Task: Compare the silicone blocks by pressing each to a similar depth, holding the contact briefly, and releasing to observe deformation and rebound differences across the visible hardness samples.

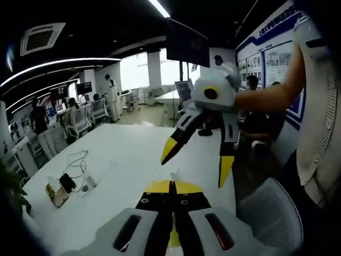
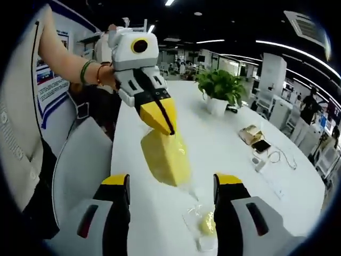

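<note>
In the right gripper view a yellow silicone block (image 2: 166,156) in a clear plastic bag hangs just above the white table (image 2: 224,154). My left gripper (image 2: 168,127) comes in from the upper left, shut on the top of that bag. My right gripper (image 2: 170,184) stands open, one jaw on each side below the block and not touching it. A second clear bag with a pale yellow block (image 2: 205,226) lies on the table near the right jaw. In the left gripper view my left gripper (image 1: 171,184) is pressed shut, and the right gripper (image 1: 193,172) hovers open ahead of it.
A potted plant (image 2: 221,85) stands at the table's far end. A gold box, phones and cables (image 2: 258,143) lie on the right side, also seen in the left gripper view (image 1: 63,188). A white mesh chair (image 2: 80,160) sits at the table's edge beside the person.
</note>
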Motion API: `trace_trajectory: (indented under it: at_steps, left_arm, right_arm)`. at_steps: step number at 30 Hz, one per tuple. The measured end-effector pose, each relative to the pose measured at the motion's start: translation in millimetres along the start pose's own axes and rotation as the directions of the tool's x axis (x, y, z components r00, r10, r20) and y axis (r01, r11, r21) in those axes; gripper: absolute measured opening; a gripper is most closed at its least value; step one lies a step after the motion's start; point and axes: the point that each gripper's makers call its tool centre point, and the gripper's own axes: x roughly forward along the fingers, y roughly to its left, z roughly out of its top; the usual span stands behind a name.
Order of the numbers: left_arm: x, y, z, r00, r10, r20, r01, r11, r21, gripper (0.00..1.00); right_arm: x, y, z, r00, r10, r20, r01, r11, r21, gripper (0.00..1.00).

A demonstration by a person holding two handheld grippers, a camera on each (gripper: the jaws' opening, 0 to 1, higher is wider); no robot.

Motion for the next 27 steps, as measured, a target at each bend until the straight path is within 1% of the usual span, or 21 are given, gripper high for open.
trace_trajectory:
  at_steps: [3,5,6,12,17,19,20,24,27]
  left_arm:
    - [3.1,-3.4,4.4,1.000,-0.027,-0.006,0.027,0.999,0.021,0.00]
    - [4.7,-4.2,6.5,0.999,-0.034,-0.005,0.034,0.999,0.036,0.00]
    - [5.9,-5.6,7.7,0.999,-0.048,-0.008,0.048,0.998,0.035,0.00]
    - [10.8,-6.2,13.7,0.997,-0.071,-0.002,0.071,0.996,0.054,0.00]
    - [14.5,-7.1,17.9,0.996,-0.092,0.002,0.092,0.993,0.074,0.00]
    - [15.9,-7.9,19.6,0.995,-0.101,0.007,0.100,0.992,0.081,0.00]
    - [16.8,-10.0,20.7,0.993,-0.120,0.010,0.119,0.990,0.072,0.00]
    - [18.7,-9.1,22.9,0.992,-0.128,0.015,0.126,0.989,0.082,0.00]
    - [19.0,-10.5,29.4,0.990,-0.138,0.031,0.135,0.987,0.089,0.00]
  right_arm:
    - [7.4,-0.2,2.4,0.999,0.032,-0.027,-0.033,0.999,-0.031,0.59]
    - [10.8,-0.8,3.3,0.998,0.043,-0.036,-0.045,0.998,-0.043,0.59]
    - [12.9,-0.6,4.4,0.998,0.053,-0.039,-0.054,0.997,-0.045,0.59]
    - [22.1,4.5,4.1,0.990,0.117,-0.074,-0.123,0.990,-0.074,0.58]
    - [28.2,3.0,2.6,0.985,0.142,-0.101,-0.152,0.984,-0.095,0.58]
    - [31.1,1.9,2.5,0.981,0.160,-0.109,-0.170,0.981,-0.089,0.58]
    - [33.1,1.1,2.1,0.979,0.168,-0.115,-0.179,0.979,-0.094,0.57]
    - [38.6,3.4,-1.5,0.966,0.210,-0.149,-0.226,0.969,-0.101,0.53]
    - [42.7,4.4,-3.2,0.958,0.231,-0.170,-0.251,0.963,-0.102,0.50]
